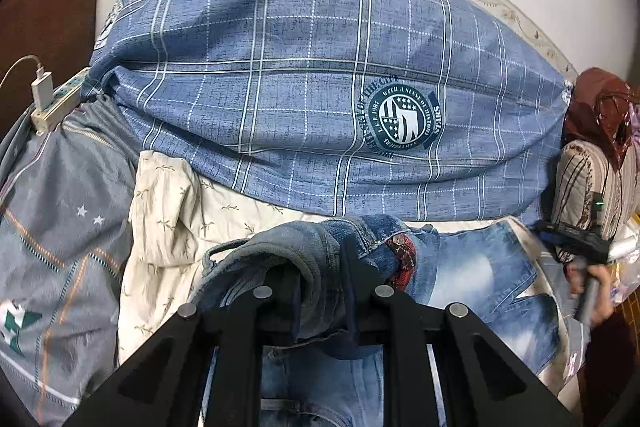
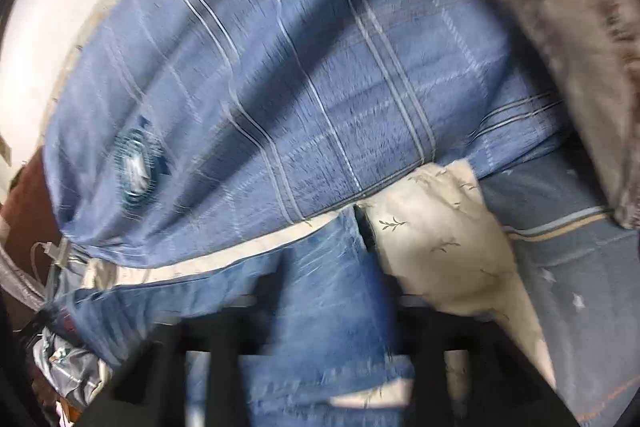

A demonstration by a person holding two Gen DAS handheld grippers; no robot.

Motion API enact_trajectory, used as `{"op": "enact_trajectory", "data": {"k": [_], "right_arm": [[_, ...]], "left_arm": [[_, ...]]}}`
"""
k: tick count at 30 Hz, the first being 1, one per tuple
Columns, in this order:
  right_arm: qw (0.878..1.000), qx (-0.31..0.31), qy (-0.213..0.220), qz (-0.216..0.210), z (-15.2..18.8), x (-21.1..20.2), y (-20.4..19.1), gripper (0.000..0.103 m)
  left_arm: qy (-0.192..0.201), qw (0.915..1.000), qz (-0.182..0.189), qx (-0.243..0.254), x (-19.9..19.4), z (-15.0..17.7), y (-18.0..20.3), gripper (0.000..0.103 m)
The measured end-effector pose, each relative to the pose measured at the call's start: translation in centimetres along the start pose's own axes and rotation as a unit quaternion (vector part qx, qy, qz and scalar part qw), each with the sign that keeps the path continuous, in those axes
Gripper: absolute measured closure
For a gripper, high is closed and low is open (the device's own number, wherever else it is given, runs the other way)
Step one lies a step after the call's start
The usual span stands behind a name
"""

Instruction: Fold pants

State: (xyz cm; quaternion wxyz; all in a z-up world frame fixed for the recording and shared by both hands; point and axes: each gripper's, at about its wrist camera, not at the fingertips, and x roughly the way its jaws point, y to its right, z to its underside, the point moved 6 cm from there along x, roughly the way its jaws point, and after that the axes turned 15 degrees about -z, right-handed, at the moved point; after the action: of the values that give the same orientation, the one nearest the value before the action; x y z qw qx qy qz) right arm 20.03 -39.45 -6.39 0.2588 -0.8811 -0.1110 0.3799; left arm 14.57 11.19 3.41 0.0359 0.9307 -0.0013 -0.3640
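Jeans (image 1: 472, 267): bunched on bed, unfolded; left gripper (image 1: 320, 291) clamps waist, right gripper (image 2: 332, 311) clamps leg; folding barely begun

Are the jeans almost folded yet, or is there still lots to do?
Not nearly done. The left claw has bunched-up denim of the jeans clamped between its fingers, lifted off the cream sheet. The rest of the jeans lies spread toward the right. The right claw has denim between its fingers, but that picture is too blurry to tell if it is gripping. No tidy fold shows, so the folding is still left.
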Motion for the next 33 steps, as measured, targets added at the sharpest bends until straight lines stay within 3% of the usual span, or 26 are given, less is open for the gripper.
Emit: {"op": "enact_trajectory", "data": {"k": [4,8,9,10,11,13,17,23,27,33], "right_arm": [[1.000,0.004,0.002,0.014,-1.4,3.2,1.9,0.028],[0.998,-0.020,-0.043,0.032,-1.7,7.5,2.3,0.030],[0.996,-0.036,-0.063,0.053,-1.4,8.9,2.3,0.036],[0.993,-0.045,-0.081,0.069,-1.0,9.8,2.3,0.056],[0.989,-0.055,-0.105,0.092,-0.5,10.8,2.4,0.068],[0.985,-0.071,-0.109,0.114,0.1,11.2,2.2,0.081],[0.993,-0.077,-0.030,0.086,-0.5,6.0,-0.1,0.084],[0.993,-0.076,0.063,0.058,0.7,-6.1,-1.4,0.084],[0.993,-0.065,0.088,0.049,3.3,-12.0,-1.4,0.084],[0.995,-0.062,0.059,0.055,11.2,-15.7,-0.2,0.084]], "left_arm": [[0.003,0.9998,0.000,-0.020,0.0,0.4,-0.9,0.085],[0.006,0.9995,-0.002,-0.032,0.1,0.8,-1.3,0.085],[0.008,0.9994,-0.003,-0.032,0.0,0.9,-1.3,0.085],[0.009,0.9994,-0.002,-0.033,-0.1,0.9,-1.3,0.085],[0.011,0.9994,-0.003,-0.033,-0.2,1.0,-1.2,0.085],[0.012,0.9993,-0.004,-0.034,-0.3,1.1,-1.3,0.085],[0.006,0.9989,-0.002,-0.046,-0.7,1.4,-1.8,0.085],[0.016,0.9981,0.001,-0.060,-3.1,3.9,-3.0,0.085],[0.006,0.9972,0.009,-0.073,-4.3,7.6,-4.3,0.085],[-0.040,0.9964,0.002,-0.075,-4.5,14.5,-5.9,0.085]]}}
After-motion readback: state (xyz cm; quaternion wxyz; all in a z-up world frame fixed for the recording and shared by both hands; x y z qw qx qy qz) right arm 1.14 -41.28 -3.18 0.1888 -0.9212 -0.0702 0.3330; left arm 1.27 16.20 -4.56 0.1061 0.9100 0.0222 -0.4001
